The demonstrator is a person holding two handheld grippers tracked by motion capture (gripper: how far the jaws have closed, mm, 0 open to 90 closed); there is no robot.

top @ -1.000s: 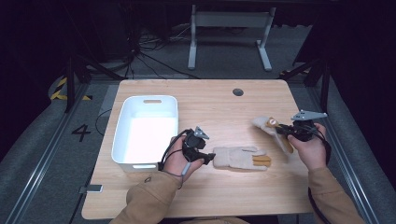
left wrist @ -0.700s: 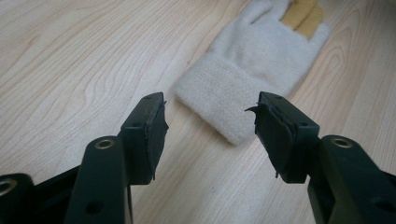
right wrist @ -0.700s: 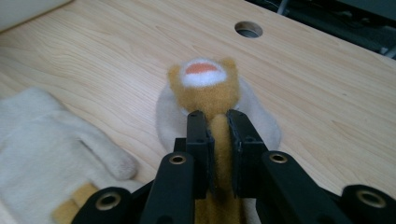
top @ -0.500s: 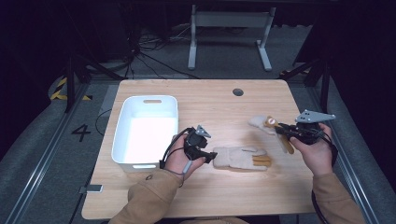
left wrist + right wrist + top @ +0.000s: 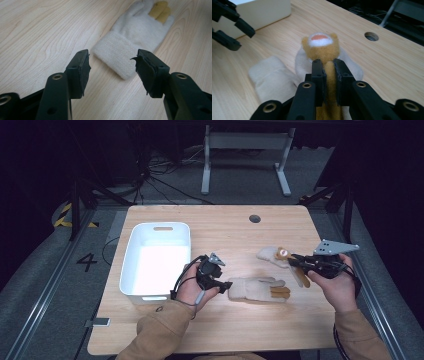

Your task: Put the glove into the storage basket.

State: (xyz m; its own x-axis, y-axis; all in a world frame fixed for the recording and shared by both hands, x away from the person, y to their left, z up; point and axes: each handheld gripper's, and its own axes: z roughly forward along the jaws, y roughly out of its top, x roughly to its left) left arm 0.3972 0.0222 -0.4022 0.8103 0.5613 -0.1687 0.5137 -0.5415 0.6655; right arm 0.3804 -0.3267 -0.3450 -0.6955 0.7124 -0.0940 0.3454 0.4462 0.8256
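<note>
The right tongs are clamped on one glove, lifted beside the desk's right edge, while the left tongs hang apart at the other glove's cuff, neither yet in the bin.

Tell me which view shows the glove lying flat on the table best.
The left gripper view: the flat glove lies close ahead, cuff nearest between the open jaws. The high view shows it whole but small. In the right gripper view, a pale piece at the left may be it.
</note>
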